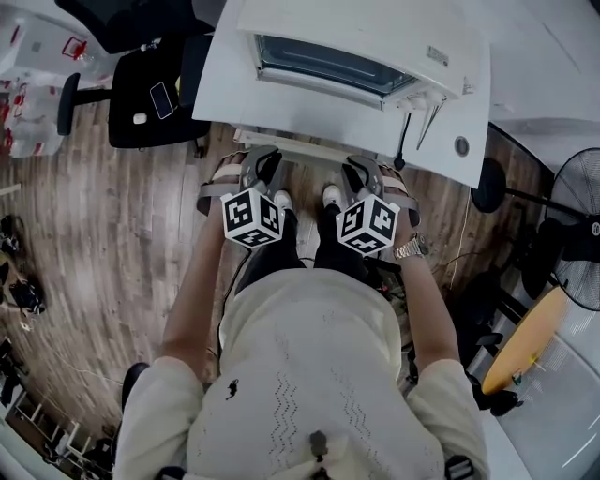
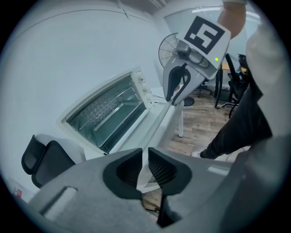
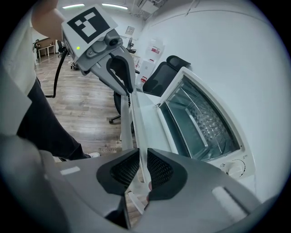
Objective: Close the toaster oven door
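Open toaster oven [image 1: 361, 47], perhaps rack [image 3: 202, 120] inside

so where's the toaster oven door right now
Head view, upper centre: the toaster oven door lies open before the toaster oven, its near edge running from left gripper to right gripper.

The toaster oven [image 1: 347, 56] sits on the table [image 1: 234, 89], its door [image 1: 300, 150] dropped open toward the person standing before it — left gripper [image 1: 265, 173] and right gripper [image 1: 354, 178] side by side at the door's near edge. A chair [image 1: 141, 117] stands left of the table with a phone [image 1: 161, 98] on its seat; a fan [image 1: 577, 230] stands off right.
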Demonstrator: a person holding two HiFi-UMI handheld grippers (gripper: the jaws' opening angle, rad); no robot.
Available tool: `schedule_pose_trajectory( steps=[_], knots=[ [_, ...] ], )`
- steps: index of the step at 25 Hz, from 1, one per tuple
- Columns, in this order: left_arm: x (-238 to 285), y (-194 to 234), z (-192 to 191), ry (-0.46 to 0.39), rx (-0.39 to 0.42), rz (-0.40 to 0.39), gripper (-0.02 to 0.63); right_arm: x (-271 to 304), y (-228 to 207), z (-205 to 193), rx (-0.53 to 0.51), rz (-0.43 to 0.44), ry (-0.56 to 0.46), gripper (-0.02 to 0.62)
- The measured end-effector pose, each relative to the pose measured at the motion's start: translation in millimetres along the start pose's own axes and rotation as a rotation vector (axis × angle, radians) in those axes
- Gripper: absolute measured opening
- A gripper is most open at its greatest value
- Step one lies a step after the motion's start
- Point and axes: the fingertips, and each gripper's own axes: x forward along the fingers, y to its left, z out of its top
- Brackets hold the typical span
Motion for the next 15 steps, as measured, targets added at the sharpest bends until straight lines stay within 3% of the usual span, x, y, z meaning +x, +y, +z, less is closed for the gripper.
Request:
schedule_pose_trajectory(
  steps=[10,15],
  knots=[
    [-7,14,13,-0.022,0.077,0.043,0.063,-6,-12,6,0.014,-0.037,-0.006,0.066],
    [-4,20,16,-0.019,0.094,-0.001,0.061,-7,-16,7,0.020,-0.060,-0.004,0.066]
  ],
)
